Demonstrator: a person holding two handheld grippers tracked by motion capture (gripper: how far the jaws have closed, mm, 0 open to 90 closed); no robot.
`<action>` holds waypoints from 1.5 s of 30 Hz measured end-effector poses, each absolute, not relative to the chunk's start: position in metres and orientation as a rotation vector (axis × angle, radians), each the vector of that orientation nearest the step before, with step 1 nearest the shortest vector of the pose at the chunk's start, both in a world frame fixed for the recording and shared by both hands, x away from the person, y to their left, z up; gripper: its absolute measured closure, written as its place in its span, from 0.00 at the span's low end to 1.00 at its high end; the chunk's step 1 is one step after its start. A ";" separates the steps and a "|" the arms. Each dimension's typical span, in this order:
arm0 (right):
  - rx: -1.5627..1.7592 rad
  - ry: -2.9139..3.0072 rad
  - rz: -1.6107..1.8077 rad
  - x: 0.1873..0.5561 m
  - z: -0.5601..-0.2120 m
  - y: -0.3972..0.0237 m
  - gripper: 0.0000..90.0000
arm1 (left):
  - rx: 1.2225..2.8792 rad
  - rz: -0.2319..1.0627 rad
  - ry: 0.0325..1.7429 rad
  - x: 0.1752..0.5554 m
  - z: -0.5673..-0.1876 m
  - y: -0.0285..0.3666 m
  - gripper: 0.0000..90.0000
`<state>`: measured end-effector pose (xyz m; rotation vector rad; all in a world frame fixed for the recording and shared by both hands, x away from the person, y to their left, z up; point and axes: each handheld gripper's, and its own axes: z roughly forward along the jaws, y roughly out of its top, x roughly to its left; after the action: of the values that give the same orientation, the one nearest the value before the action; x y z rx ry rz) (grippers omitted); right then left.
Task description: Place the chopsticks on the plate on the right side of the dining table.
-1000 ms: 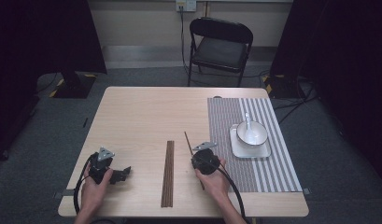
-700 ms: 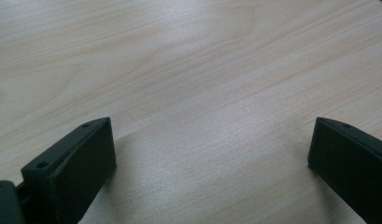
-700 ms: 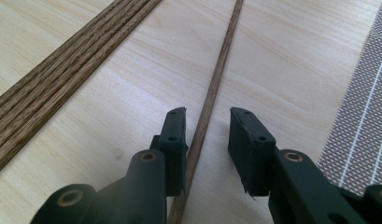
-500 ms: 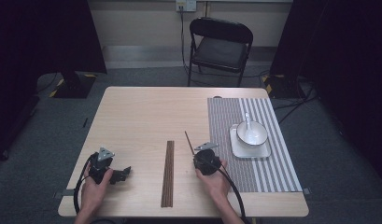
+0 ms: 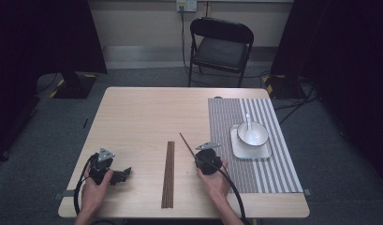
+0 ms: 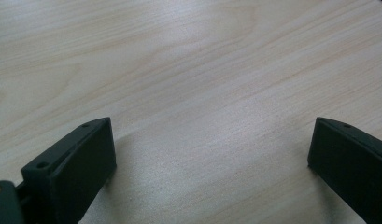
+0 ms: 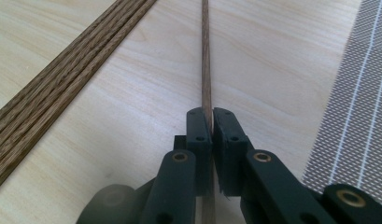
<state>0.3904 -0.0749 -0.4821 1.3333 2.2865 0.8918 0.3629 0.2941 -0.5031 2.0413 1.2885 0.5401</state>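
We see the right gripper (image 7: 209, 122), whose jaws have just been closing, pinching a single chopstick (image 7: 206, 70) between the chopstick bundle (image 5: 168, 173) and the striped placemat (image 5: 268, 173). The left gripper (image 6: 212, 154) rests spread over bare table (image 6: 188, 70).

I count two tools, left tool (image 5: 125, 174) and right tool (image 5: 202, 158); one loose wooden stick (image 7: 206, 60); one bundle of sticks (image 5: 168, 174), individual count not resolvable; one striped mat (image 5: 268, 157); one plate (image 5: 266, 153); one bowl (image 5: 253, 134); one spoon (image 5: 248, 119); one chair (image 5: 220, 46); one counter (image 5: 147, 117).
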 end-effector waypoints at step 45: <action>1.355 2.262 0.940 0.388 -0.464 -0.109 0.95 | 2.039 0.539 1.287 0.363 -0.503 0.294 0.00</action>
<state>0.3880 -0.1087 -0.4638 1.3553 2.2619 0.9400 0.3629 0.2941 -0.5032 2.0387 1.2872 0.5390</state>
